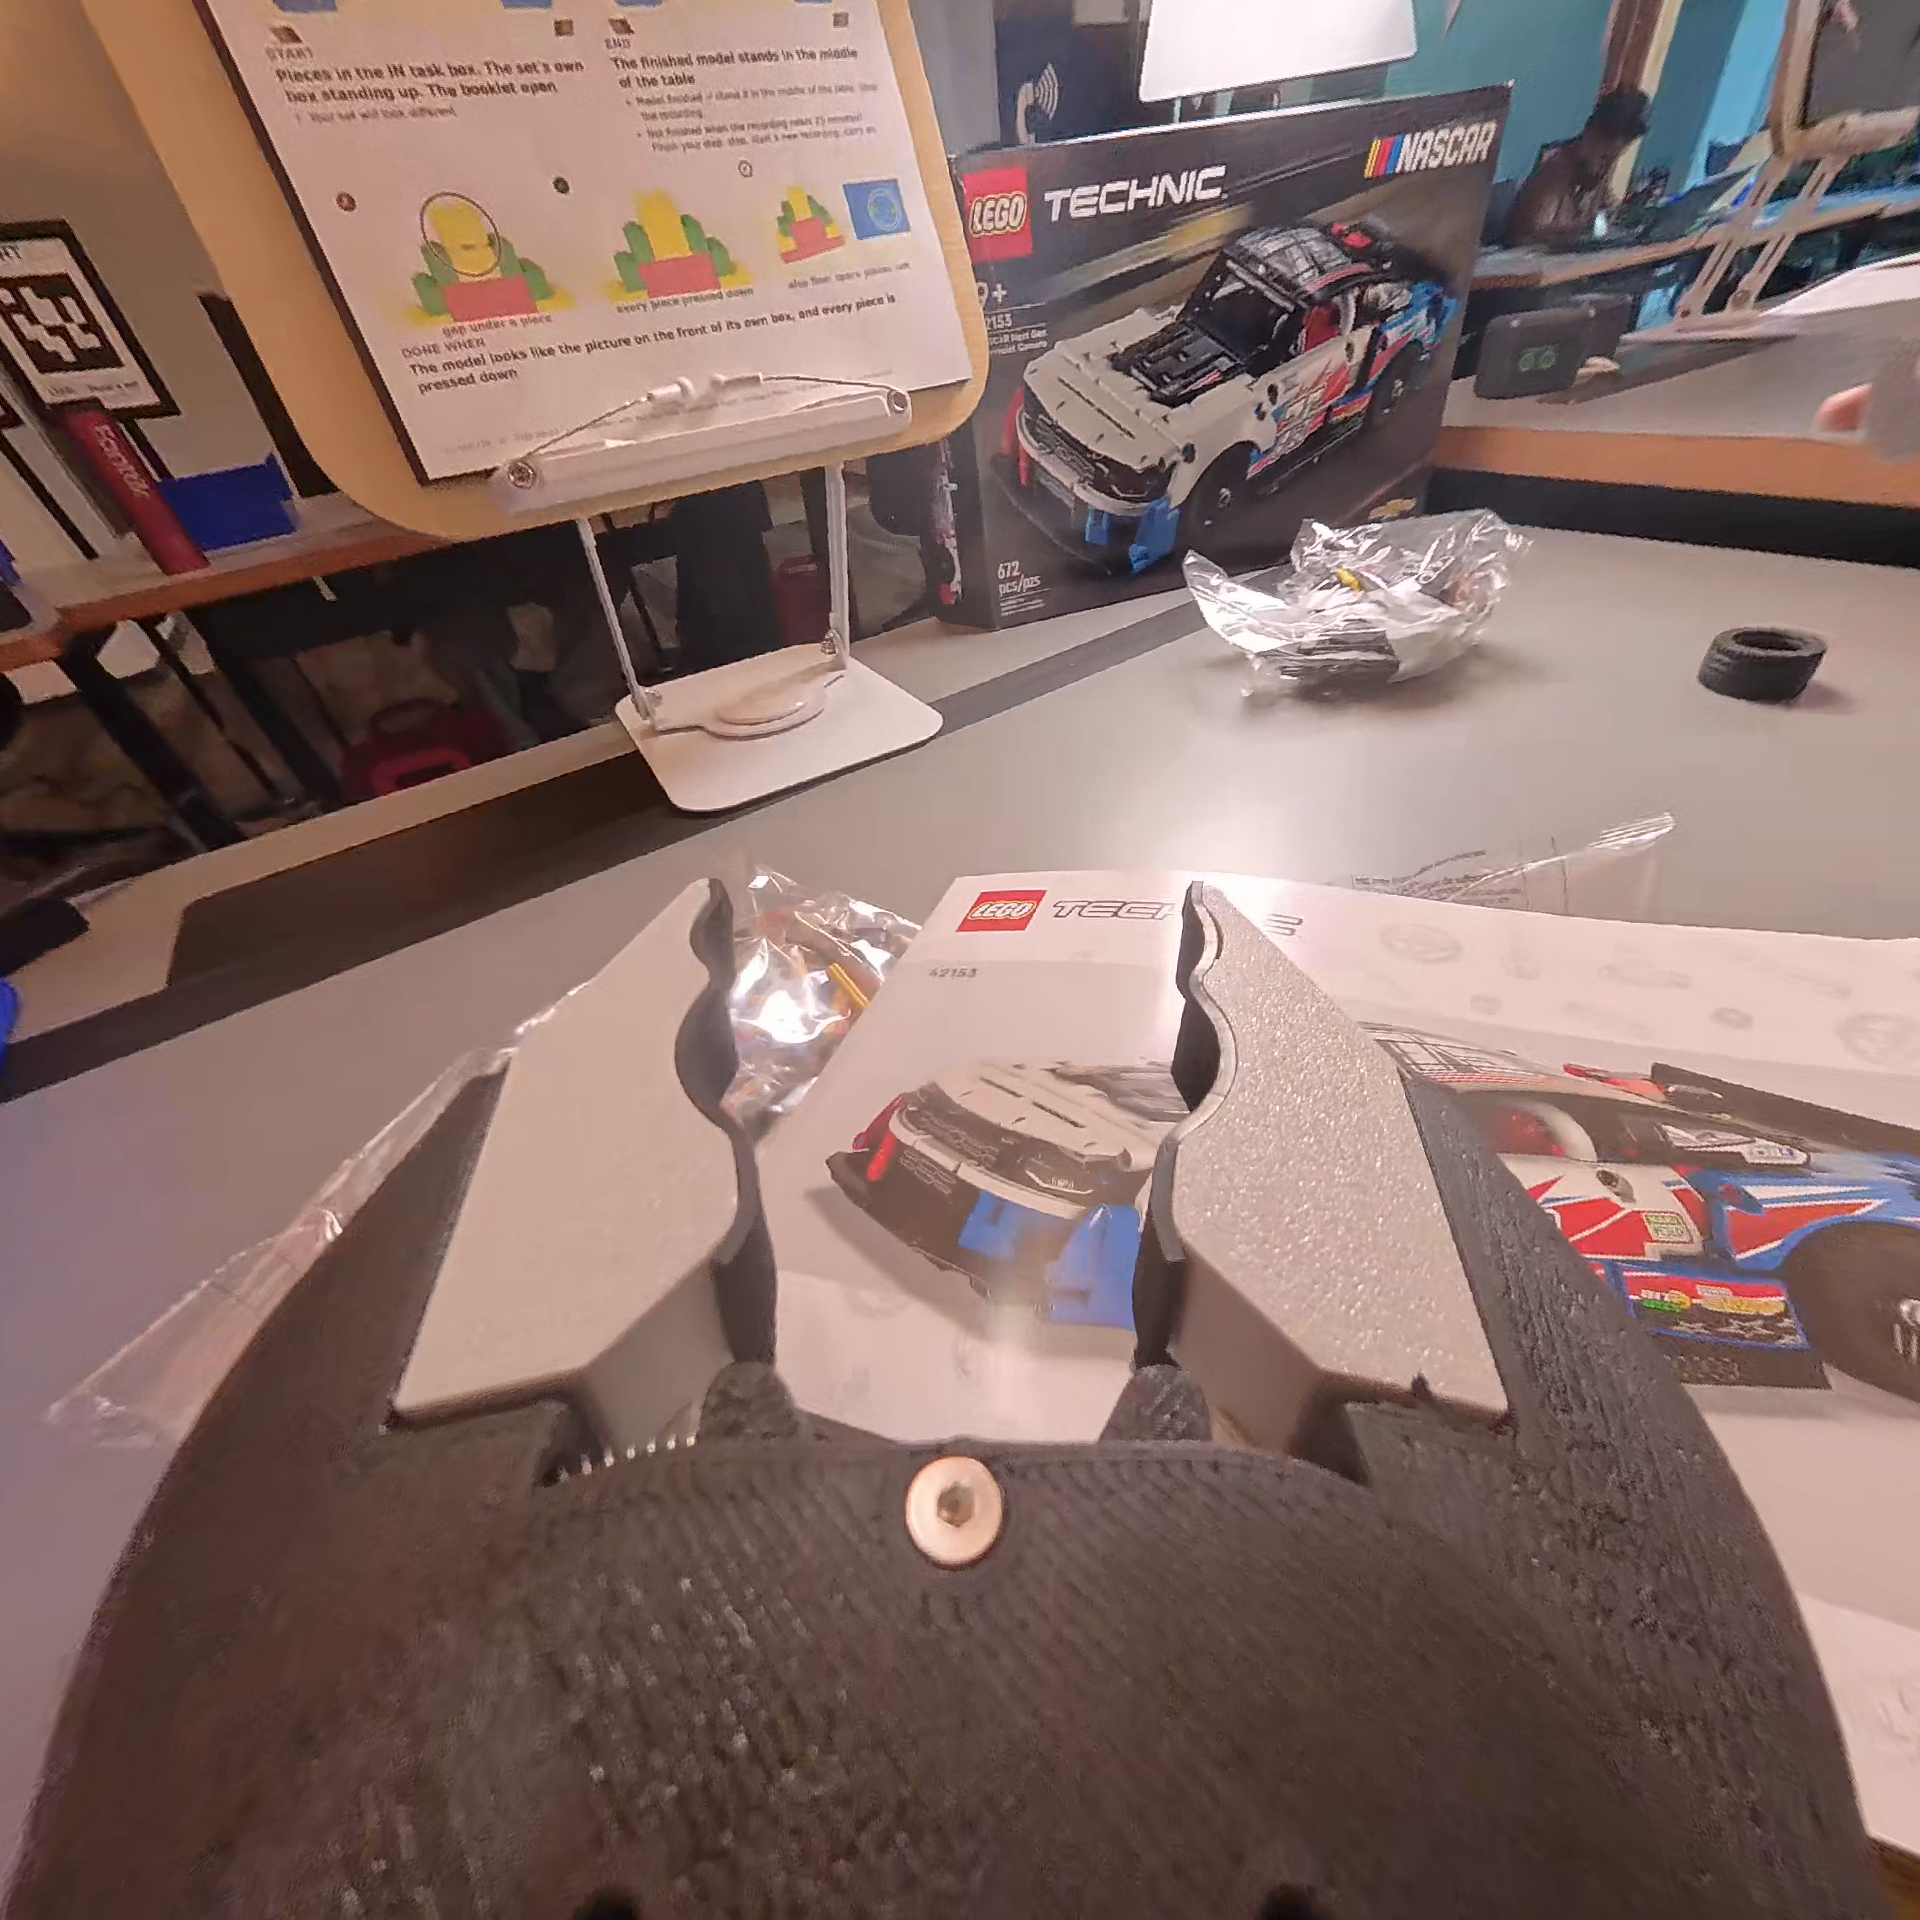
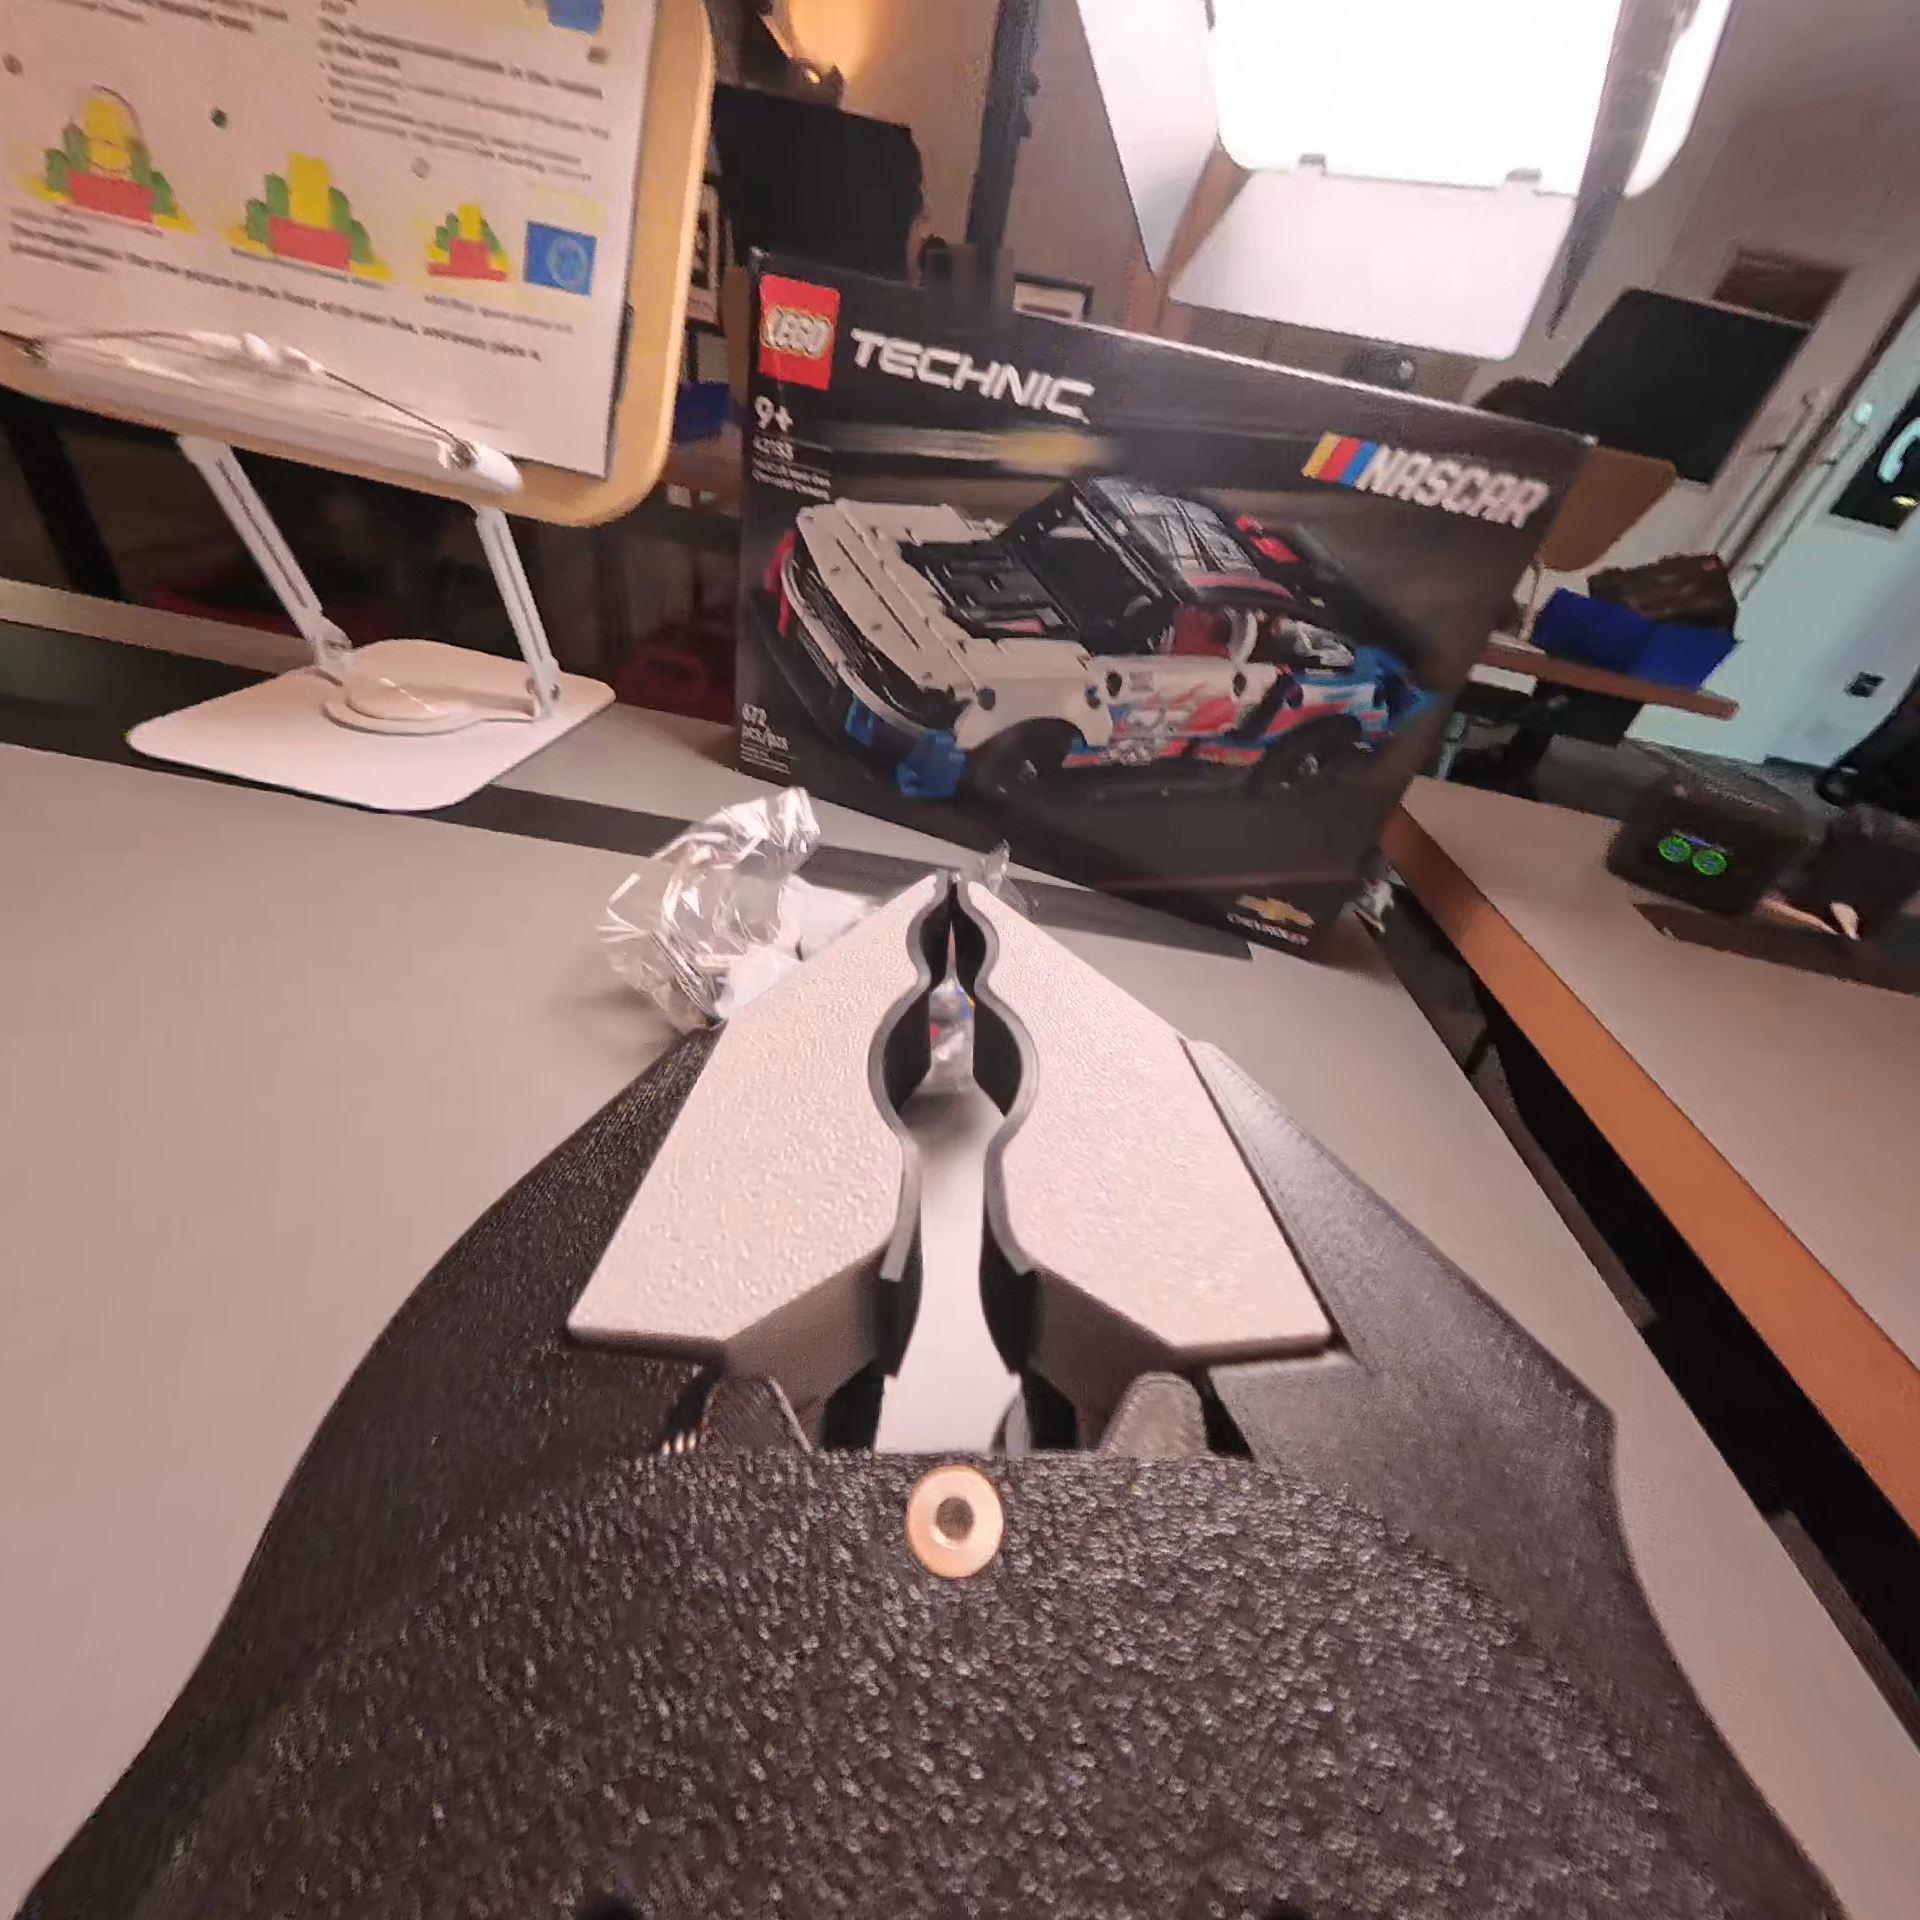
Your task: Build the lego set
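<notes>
Centrally, glossy instruction booklet (image 1: pixel 997 1195) lay flat on matte grey table (image 1: pixel 1299 769), left gripper (image 1: pixel 951 914) above it with pebbled fingers spread apart, right gripper (image 2: pixel 953 902) pinched together, empty, crinkled clear bag (image 2: pixel 717 925) beyond, cardboard set box (image 2: pixel 1132 623) upright behind, ribbed black tyre (image 1: pixel 1763 663) nearby.

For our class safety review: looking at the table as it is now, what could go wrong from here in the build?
1. The loose black tyre lies apart from the other parts and could get knocked off the table.
2. The crumpled clear bag holds small parts that may spill.
3. The open left gripper hovers over the instruction booklet and could crease it.
</notes>
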Demonstrator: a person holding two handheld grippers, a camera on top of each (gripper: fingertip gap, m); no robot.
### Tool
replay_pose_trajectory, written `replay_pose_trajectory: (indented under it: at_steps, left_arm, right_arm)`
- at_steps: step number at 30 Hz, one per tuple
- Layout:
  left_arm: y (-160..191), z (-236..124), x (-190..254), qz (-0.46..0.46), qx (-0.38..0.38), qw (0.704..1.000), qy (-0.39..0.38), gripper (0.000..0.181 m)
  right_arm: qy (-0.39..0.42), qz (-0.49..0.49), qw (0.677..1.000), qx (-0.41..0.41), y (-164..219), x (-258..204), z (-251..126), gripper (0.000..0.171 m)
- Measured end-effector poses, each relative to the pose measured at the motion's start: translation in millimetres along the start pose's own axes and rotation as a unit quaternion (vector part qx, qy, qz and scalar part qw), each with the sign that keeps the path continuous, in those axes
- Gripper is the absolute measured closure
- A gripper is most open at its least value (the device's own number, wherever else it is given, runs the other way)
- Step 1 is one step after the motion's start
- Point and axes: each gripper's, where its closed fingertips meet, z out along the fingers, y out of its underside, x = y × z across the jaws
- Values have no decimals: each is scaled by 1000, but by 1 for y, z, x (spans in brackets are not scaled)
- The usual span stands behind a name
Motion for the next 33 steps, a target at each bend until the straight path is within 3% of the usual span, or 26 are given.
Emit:
replay_pose_trajectory:
  at_steps: [2, 4, 6, 10, 13, 17, 19, 20, 23, 26, 30, 33]
  left_arm:
    - [-2, -5, -4, -15, 7, 1000, 1, 96]
    - [-18, -16, -15, -12, 33, 999, -16, 98]
    - [-33, -32, -29, -1, 45, 998, -34, 102]
    - [-25, -60, -35, -16, -15, 1000, 3, 102]
    - [5, -77, -29, -42, -82, 994, 56, 98]
    - [40, -100, 4, -102, -144, 969, 171, 98]
    - [46, -104, 18, -113, -143, 963, 197, 98]
    - [47, -105, 22, -105, -141, 964, 198, 98]
    - [41, -102, 19, -64, -129, 973, 182, 101]
    - [29, -94, 10, -58, -120, 975, 179, 102]
    - [20, -71, 1, -28, -136, 969, 205, 97]
    - [10, -41, -1, -48, -158, 949, 268, 92]
  right_arm:
    - [-41, 3, 999, 7, -7, -16, 11, 171]
    - [-132, 3, 991, 6, -9, -58, 10, 171]
    - [-237, -13, 971, -19, -7, -111, -6, 157]
    - [-469, -25, 871, -143, 15, -210, -75, 120]
    - [-564, 11, 792, -234, 41, -252, -114, 96]
    - [-613, 104, 714, -321, 61, -272, -128, 98]
    - [-621, 123, 685, -360, 71, -279, -130, 112]
    - [-625, 131, 675, -370, 72, -283, -131, 131]
    - [-643, 140, 671, -341, 53, -284, -128, 167]
    - [-656, 134, 684, -290, 20, -275, -124, 171]
    - [-669, 22, 713, -211, -17, -265, -121, 171]
    - [-682, -51, 707, -182, -42, -262, -113, 171]
